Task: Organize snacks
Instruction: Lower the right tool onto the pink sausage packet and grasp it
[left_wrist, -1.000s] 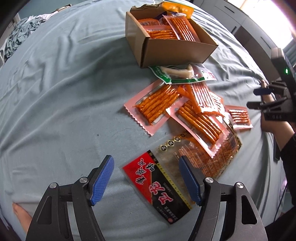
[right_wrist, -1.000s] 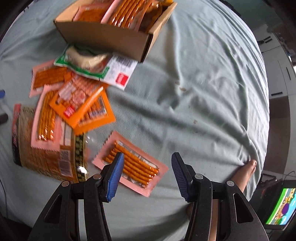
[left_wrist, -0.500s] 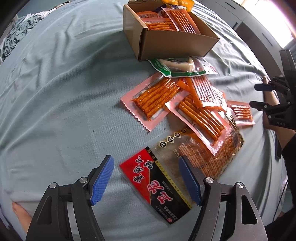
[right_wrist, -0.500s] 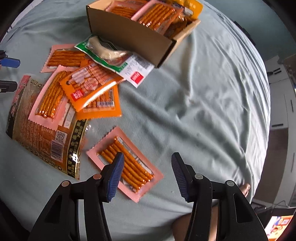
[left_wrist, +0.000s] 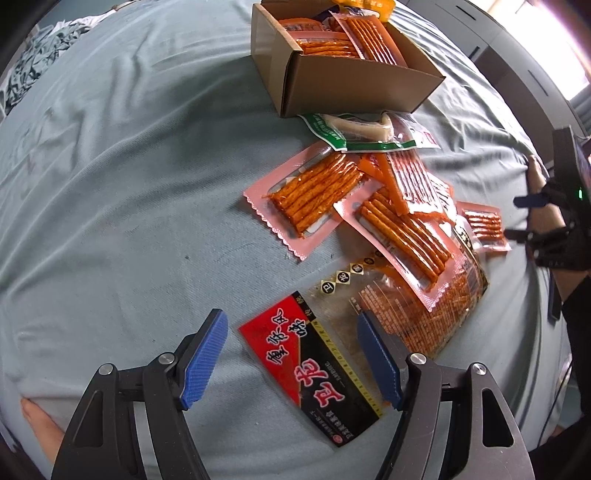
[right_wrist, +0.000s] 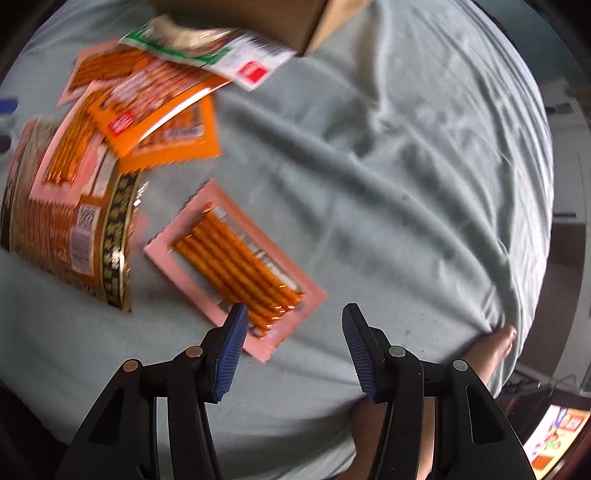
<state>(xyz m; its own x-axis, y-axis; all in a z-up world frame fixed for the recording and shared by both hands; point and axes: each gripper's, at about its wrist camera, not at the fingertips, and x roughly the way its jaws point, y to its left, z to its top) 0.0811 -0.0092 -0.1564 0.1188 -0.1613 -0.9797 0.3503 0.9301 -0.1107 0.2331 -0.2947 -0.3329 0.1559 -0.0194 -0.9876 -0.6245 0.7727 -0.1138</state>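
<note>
My left tool (left_wrist: 291, 360) hangs with its blue pads spread wide above the grey-blue bed sheet (left_wrist: 122, 206), nothing pinched. Straight below the gap lies the red-and-black end of a large clear bag of spicy strips with Chinese lettering (left_wrist: 314, 369); that end sits between the two pads as I see it, though I cannot tell whether either pad touches it. The bag's clear half runs away to the right under a pink sachet of long orange sticks (left_wrist: 402, 236).

My right tool (right_wrist: 291, 350) is also parted and empty. Its left pad stands just over the near corner of a separate pink flat sachet of orange sticks (right_wrist: 236, 258), which lies apart from the heap; most of that sachet is ahead and left of the gap, not inside it.

Further out, an orange foil packet (right_wrist: 173, 125) overlaps the pile, then a green-and-white pouch with a pale snack inside (left_wrist: 365, 129) lies against the open brown cardboard box (left_wrist: 354, 88), which already holds several pink and orange sachets.
</note>
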